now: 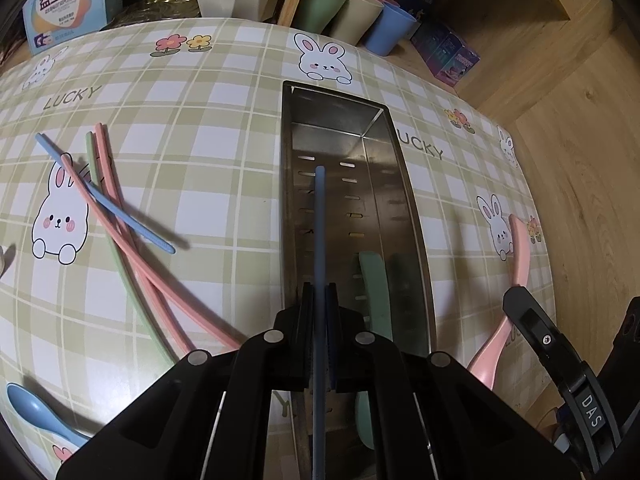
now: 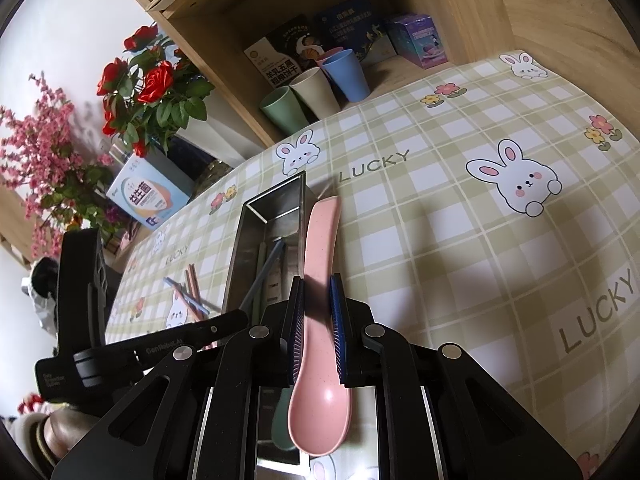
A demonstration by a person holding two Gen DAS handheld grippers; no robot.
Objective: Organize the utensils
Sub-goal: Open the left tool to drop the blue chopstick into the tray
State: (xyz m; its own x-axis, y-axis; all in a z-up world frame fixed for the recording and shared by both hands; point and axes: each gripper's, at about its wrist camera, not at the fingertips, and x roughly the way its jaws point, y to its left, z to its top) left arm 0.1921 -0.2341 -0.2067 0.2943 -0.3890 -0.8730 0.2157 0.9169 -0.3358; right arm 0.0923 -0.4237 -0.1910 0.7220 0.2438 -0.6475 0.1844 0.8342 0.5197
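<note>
The left gripper (image 1: 319, 300) is clamped on a blue chopstick (image 1: 319, 224), which points forward over the inside of the metal tray (image 1: 416, 216). The right gripper (image 2: 316, 300) is clamped on the handle of a pink spoon (image 2: 320, 240), with the bowl of the spoon near the camera and the handle tip beside the right wall of the tray (image 2: 236, 248). The left view shows the floor of the tray with its slots and a green spoon (image 1: 374, 288) lying inside; the right view shows only a small part of this green spoon (image 2: 280, 416) under the pink one. Only the left view shows well the loose chopsticks on the tablecloth (image 1: 208, 184) to the left of the tray: a second blue chopstick (image 1: 120, 208) lying across two pink chopsticks (image 1: 132, 248) and a green chopstick (image 1: 120, 264). A blue spoon (image 1: 36, 408) lies at the lower left corner there. Only the right view shows the red flowers (image 2: 148, 80) behind the table. Both views show the cups (image 1: 356, 12) at the far edge.
</note>
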